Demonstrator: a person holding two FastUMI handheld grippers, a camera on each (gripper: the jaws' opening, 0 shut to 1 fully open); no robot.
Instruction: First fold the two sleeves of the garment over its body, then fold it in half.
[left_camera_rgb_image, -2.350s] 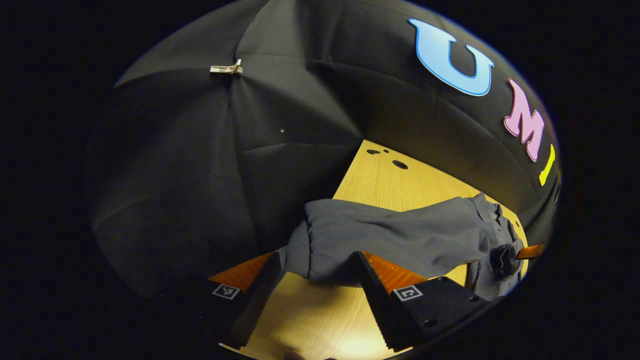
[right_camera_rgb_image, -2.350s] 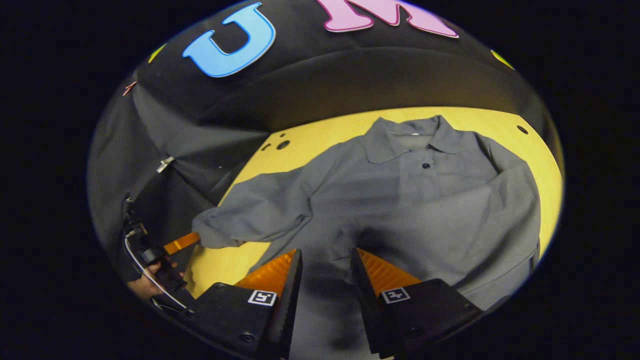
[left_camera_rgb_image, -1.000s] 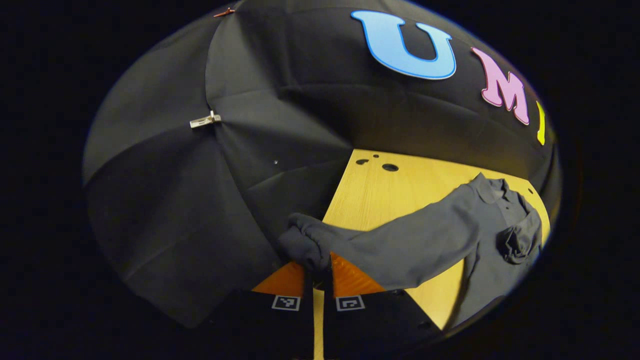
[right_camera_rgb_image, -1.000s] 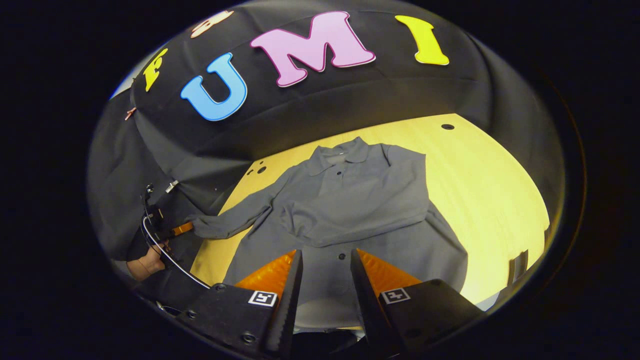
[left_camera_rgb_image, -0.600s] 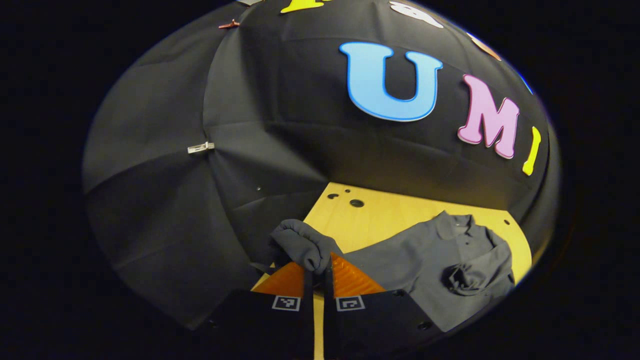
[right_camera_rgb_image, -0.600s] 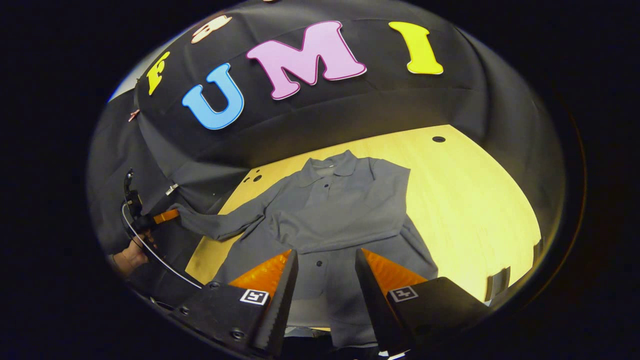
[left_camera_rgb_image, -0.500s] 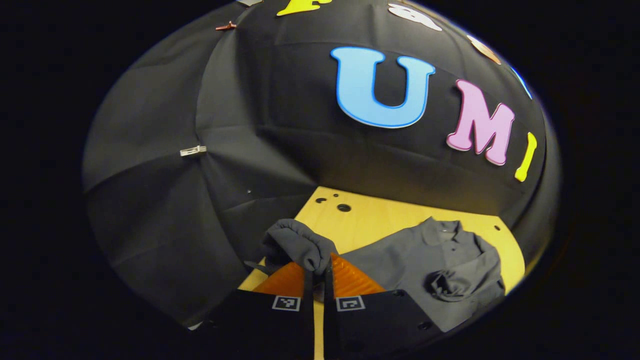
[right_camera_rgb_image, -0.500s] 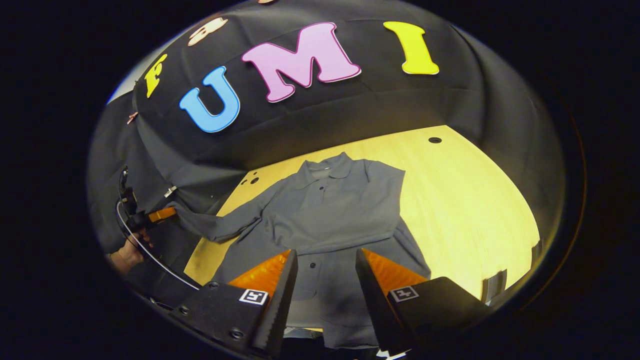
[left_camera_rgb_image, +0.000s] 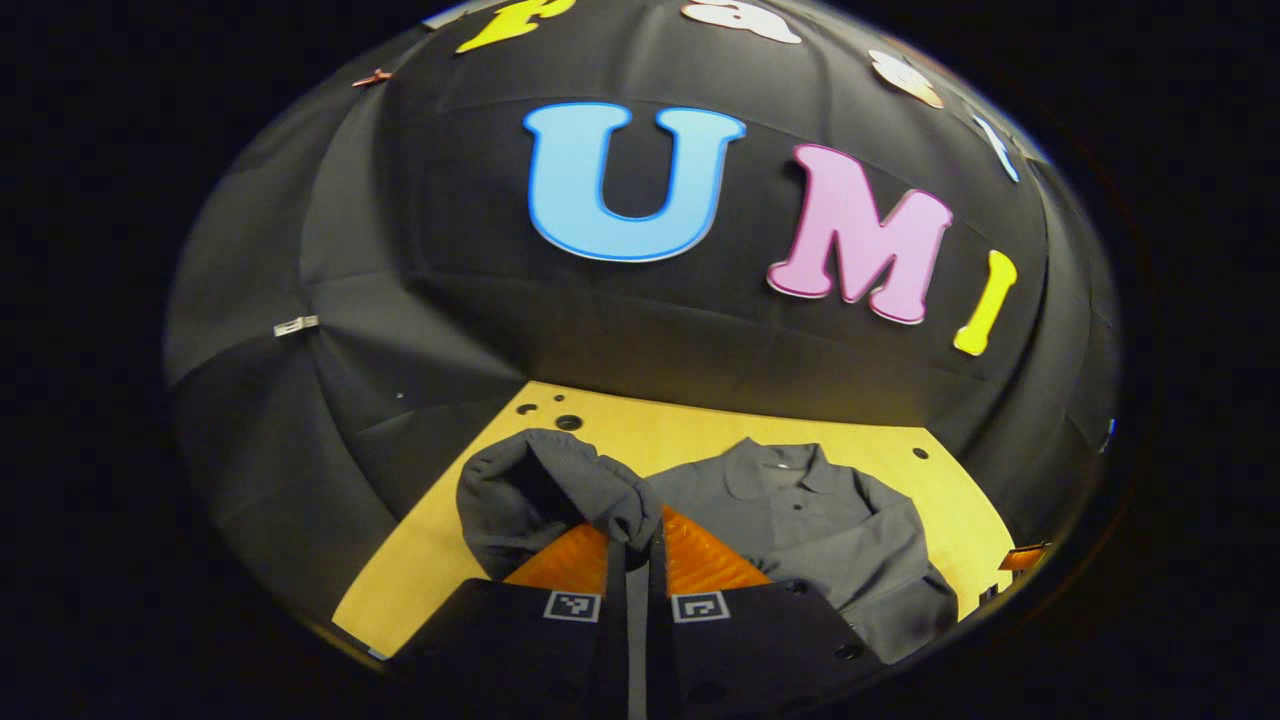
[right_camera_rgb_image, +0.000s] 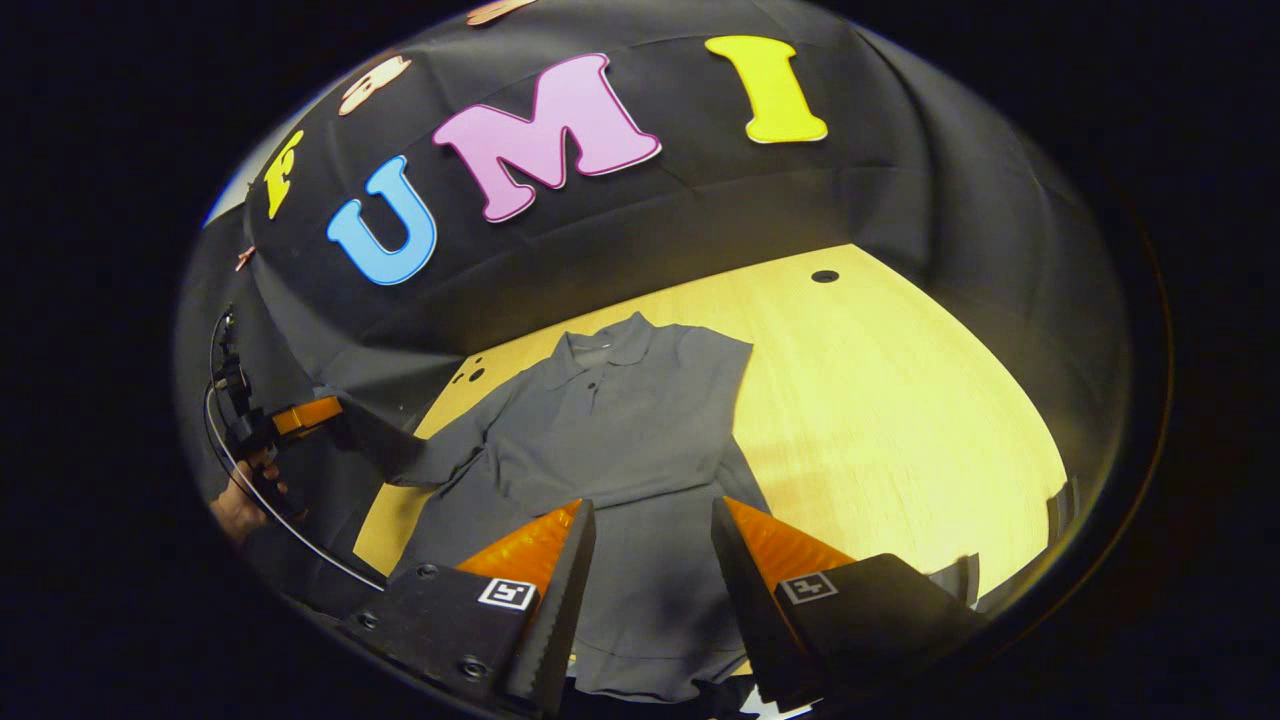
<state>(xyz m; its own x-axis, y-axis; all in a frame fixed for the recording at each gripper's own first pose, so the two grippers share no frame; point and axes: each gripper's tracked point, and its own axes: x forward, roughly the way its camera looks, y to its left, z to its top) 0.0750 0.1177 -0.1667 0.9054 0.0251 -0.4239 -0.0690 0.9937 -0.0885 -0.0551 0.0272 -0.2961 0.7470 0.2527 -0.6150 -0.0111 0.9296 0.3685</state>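
Currently grey cloth sleeve cuff (left_camera_rgb_image: 560, 485) pinched by left gripper (left_camera_rgb_image: 630, 548), lifted above yellow wooden table (right_camera_rgb_image: 900, 400); right gripper (right_camera_rgb_image: 650, 560) spread over grey collared shirt (right_camera_rgb_image: 620, 430).

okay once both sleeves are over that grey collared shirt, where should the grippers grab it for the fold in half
Probably the grey collared shirt by its bottom hem corners, approached from the near table edge. The hem lies nearest the open right gripper, collar toward the wall.

both grippers (right_camera_rgb_image: 645, 545) — black bodies, ribbed orange jaws, square black-and-white markers, dark screws.
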